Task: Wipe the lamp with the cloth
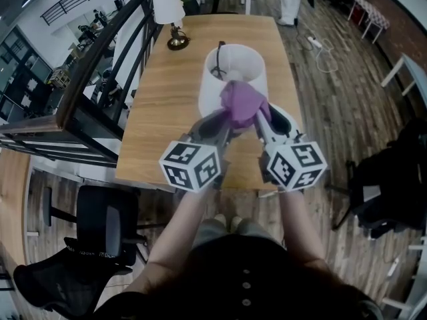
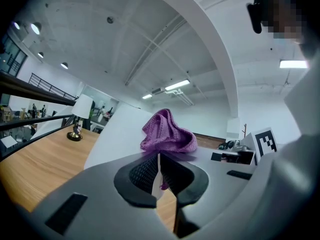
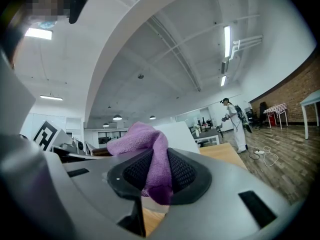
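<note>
Head view: your left claw [image 1: 223, 119] and right claw [image 1: 261, 115] both pinch the purple cloth [image 1: 239, 104], bunched between them. The cloth sits against the near side of the white lamp [image 1: 233, 72], which stands on the wooden bench [image 1: 160, 112]. A small lamp [image 1: 170, 12] is at the bench's far left corner. A black chair [image 1: 100, 225] is on the floor at lower left.

Left gripper view: your left claw [image 2: 159, 171] is nearly closed, with a thin edge of cloth [image 2: 167, 134] caught between the jaws. The rest is heaped just above, with the lamp behind.

Right gripper view: your right claw [image 3: 157, 176] is clamped on a thick fold of cloth [image 3: 150, 164], which droops past the jaws. A person [image 3: 234, 121] in white stands far back.
</note>
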{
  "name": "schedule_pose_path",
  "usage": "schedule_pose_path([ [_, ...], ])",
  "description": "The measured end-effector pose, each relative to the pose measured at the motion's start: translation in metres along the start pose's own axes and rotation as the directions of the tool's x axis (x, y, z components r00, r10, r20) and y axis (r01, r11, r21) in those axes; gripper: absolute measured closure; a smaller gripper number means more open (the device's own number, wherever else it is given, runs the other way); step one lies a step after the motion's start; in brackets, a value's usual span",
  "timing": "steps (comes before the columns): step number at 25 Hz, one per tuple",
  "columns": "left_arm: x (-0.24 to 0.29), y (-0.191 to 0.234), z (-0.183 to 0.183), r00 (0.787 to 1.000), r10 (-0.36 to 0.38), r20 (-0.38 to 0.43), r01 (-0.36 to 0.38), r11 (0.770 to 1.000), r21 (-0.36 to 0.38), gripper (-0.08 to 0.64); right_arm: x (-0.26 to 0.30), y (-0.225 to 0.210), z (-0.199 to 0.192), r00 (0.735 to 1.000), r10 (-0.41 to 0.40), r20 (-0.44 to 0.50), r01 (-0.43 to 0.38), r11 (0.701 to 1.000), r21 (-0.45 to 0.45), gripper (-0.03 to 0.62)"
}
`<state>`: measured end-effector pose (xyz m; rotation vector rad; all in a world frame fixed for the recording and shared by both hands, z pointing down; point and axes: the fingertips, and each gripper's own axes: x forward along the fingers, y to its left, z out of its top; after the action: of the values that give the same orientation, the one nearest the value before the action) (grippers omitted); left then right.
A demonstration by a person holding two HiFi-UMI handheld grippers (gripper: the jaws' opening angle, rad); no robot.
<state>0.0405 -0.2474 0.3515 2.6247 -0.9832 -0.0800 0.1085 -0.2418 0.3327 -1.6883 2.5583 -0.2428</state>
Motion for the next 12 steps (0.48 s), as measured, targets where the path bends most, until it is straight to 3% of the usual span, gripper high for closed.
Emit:
schedule_pose_path([
  [12,0.002,0.001,-0.031,0.998,0.006,-0.056,-0.008,0.999,-0.037,0.549,-0.005,-0.004,-0.032,0.997,-0.018,-0.069,0.020,0.999,0.028,0.515],
])
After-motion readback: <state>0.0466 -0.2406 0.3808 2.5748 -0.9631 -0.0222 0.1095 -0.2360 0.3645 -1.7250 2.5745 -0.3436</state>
